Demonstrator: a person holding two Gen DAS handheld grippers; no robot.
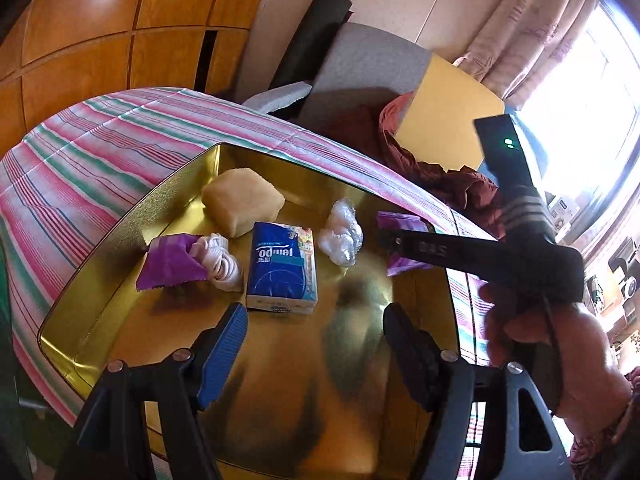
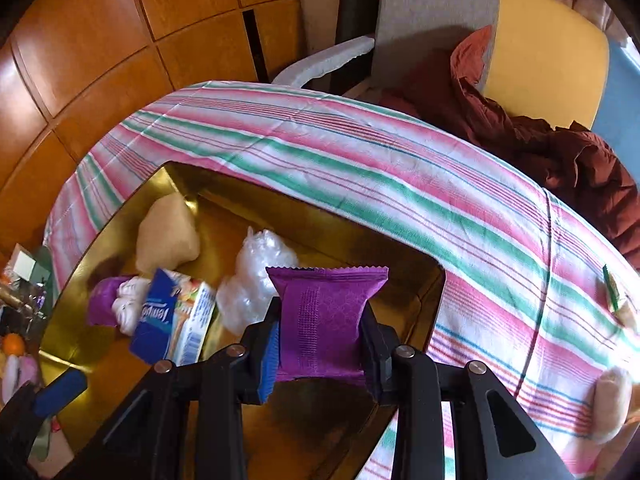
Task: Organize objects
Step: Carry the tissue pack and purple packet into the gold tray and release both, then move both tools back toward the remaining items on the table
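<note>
Gripping a purple snack packet (image 2: 326, 316) between the right gripper (image 2: 320, 354) fingers, clamped on both side edges. Packet standing upright, long axis running straight out ahead of the fingers, crimped zigzag end pointing away, textured honeycomb print facing up. Hanging over the gold tray (image 2: 120, 368) on the striped worktop (image 2: 400, 184). Left gripper (image 1: 316, 344) hovering spread wide, nothing inside, tissue pack (image 1: 282, 268) just ahead.

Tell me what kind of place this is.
Probably a home living or dining room: a striped tablecloth, wooden cabinets, a curtained window and a grey armchair with clothes dumped on it.
</note>
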